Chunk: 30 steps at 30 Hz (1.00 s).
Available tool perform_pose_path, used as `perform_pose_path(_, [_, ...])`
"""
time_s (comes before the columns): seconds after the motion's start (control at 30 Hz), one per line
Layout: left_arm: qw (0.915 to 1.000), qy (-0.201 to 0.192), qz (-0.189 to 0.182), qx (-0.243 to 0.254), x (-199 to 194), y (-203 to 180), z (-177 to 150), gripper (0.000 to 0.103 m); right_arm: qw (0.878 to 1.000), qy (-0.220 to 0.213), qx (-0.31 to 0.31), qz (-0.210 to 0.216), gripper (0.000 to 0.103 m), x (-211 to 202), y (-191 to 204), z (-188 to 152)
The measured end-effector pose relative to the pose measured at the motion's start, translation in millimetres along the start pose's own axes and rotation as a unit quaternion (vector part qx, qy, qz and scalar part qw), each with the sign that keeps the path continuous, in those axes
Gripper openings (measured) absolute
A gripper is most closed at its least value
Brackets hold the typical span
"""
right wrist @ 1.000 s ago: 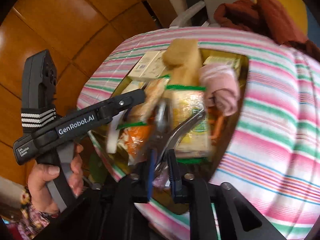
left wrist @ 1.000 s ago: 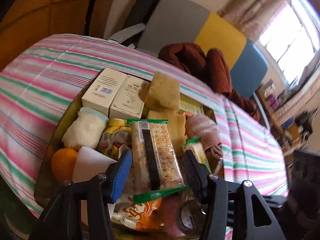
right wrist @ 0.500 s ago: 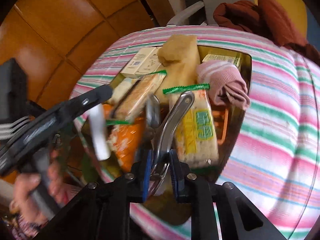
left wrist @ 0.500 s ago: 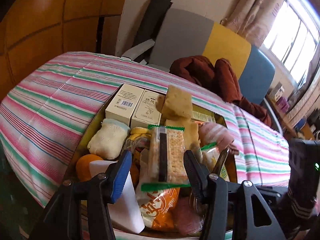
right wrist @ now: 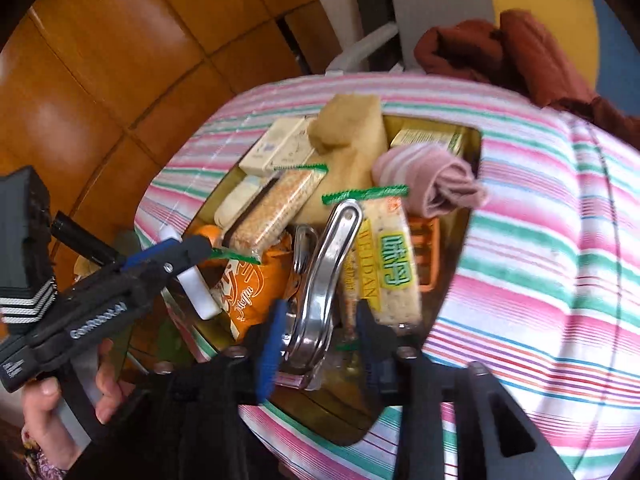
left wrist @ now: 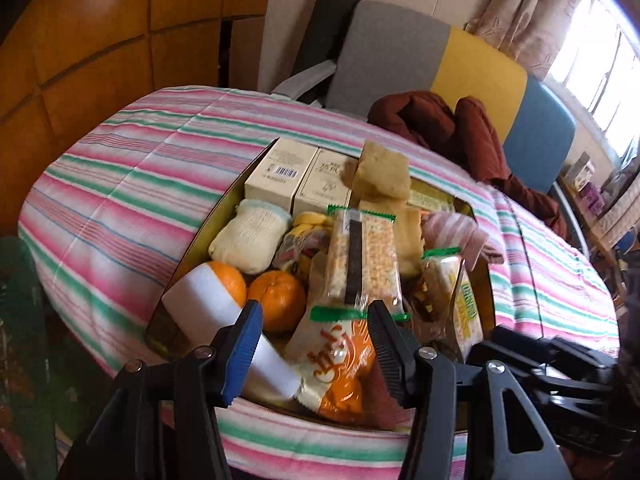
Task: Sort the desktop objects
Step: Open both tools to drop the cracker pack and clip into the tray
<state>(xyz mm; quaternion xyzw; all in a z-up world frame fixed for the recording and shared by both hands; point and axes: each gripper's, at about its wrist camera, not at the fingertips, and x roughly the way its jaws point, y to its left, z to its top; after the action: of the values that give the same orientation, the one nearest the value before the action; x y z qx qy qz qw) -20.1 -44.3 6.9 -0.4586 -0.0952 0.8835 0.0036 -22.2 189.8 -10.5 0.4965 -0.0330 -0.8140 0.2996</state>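
A metal tray [left wrist: 224, 204] on the striped tablecloth holds several items: cracker packs [left wrist: 362, 264], two oranges [left wrist: 278, 300], an orange snack bag [left wrist: 332, 364], cream boxes [left wrist: 280, 176], sponges [left wrist: 382, 172], rolled socks [left wrist: 250, 236] and a white block [left wrist: 204, 312]. My left gripper [left wrist: 316, 344] is open and empty above the tray's near edge. My right gripper [right wrist: 320, 334] stands open around a shiny metal tool [right wrist: 324, 276] that rests among the packs beside a Weldan cracker pack [right wrist: 390, 264]. The left gripper also shows in the right wrist view [right wrist: 188, 252].
The tray [right wrist: 468, 216] sits on a table with a pink and green striped cloth [left wrist: 120, 184]. A grey, yellow and blue chair back [left wrist: 460, 64] with a brown garment [left wrist: 440, 120] stands behind. Wooden wall panels [left wrist: 100, 40] are at left.
My right gripper's jaws have opened away from the metal tool, which now lies in the tray. My left gripper has pulled back and risen, so more of the tray shows.
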Motion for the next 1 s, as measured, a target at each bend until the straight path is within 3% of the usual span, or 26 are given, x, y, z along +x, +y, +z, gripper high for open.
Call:
perform_pose_path(0.1, [0.9998, 0.002, 0.018, 0.01, -6, -6, -4, 0.055, 1.0, -0.022, -0.008, -0.014, 0.053, -18, 3, -4])
perform_pose_path(0.37, [0.9981, -0.011, 0.048, 0.035, -29, -19, -14, 0.055, 0.996, -0.071, -0.012, -0.051, 0.08, -43, 16, -10])
perform_pose_path(0.5, [0.9972, -0.026, 0.057, 0.04, -39, -21, -16, 0.055, 0.994, -0.085, -0.016, -0.072, 0.081, -50, 23, -12])
perform_pose_path(0.67, [0.9954, -0.046, 0.073, 0.042, -50, -22, -20, 0.055, 0.99, -0.107, -0.011, -0.091, 0.097, -54, 31, -15])
perform_pose_path(0.8, [0.9957, -0.057, 0.068, 0.029, -55, -17, -22, 0.053, 0.99, -0.103, 0.006, -0.099, 0.101, -55, 32, -14])
perform_pose_path(1.0, [0.9934, -0.053, 0.095, 0.037, -57, -21, -25, 0.051, 0.99, -0.094, 0.018, -0.101, 0.102, -48, 32, -16])
